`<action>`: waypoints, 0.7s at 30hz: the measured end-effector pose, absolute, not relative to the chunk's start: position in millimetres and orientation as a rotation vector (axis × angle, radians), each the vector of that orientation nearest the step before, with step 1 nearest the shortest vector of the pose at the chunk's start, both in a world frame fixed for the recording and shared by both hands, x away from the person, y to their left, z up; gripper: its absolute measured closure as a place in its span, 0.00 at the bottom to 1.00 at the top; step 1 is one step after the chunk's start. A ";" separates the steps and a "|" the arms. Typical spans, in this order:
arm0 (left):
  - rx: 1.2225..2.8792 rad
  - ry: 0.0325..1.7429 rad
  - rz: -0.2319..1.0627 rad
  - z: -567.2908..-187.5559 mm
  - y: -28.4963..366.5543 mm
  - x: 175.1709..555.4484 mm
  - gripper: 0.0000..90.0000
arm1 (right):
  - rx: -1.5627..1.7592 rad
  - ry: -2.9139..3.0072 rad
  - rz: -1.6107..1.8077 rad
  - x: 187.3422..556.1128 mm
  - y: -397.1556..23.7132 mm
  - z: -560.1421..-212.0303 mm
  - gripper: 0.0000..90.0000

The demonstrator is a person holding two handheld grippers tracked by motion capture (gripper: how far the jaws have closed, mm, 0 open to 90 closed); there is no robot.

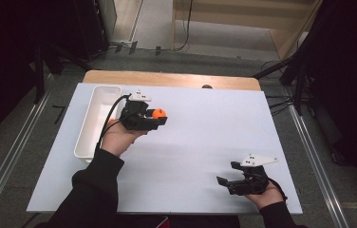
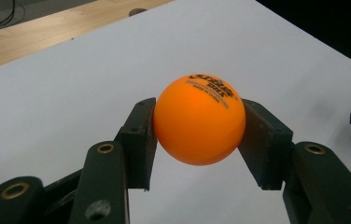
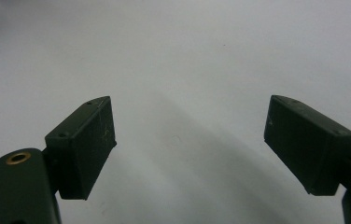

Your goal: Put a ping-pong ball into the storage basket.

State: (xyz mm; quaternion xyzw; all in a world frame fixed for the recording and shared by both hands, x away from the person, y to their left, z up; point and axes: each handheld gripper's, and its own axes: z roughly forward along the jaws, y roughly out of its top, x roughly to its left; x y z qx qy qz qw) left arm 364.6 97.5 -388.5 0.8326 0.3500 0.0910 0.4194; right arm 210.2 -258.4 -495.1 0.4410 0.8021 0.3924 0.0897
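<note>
A white sheet (image 1: 200, 142) covers a wooden table (image 1: 167, 78) in a dim room with grey flooring, dark stands at both sides and a pale wooden structure at the back. A long white tray (image 1: 87, 137) sits along the sheet's left edge. The left gripper (image 1: 160, 116), held in a black-sleeved hand just beside the tray and pointing right, clamps an orange ball (image 2: 199, 121) between both pads, above the sheet. Well apart, near the sheet's front right corner, the right gripper (image 1: 226, 178) points left, its jaws spread wide with nothing between them.
</note>
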 end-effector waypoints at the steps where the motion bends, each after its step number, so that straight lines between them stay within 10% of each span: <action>1: 2.089 0.877 0.229 -388.0 98.9 365.0 0.56 | 1.312 2.385 1.167 210.3 -258.5 -495.1 0.17; 21: 2.072 0.927 0.250 -383.6 117.0 370.9 0.56 | 1.318 2.387 1.167 210.1 -258.1 -495.1 0.17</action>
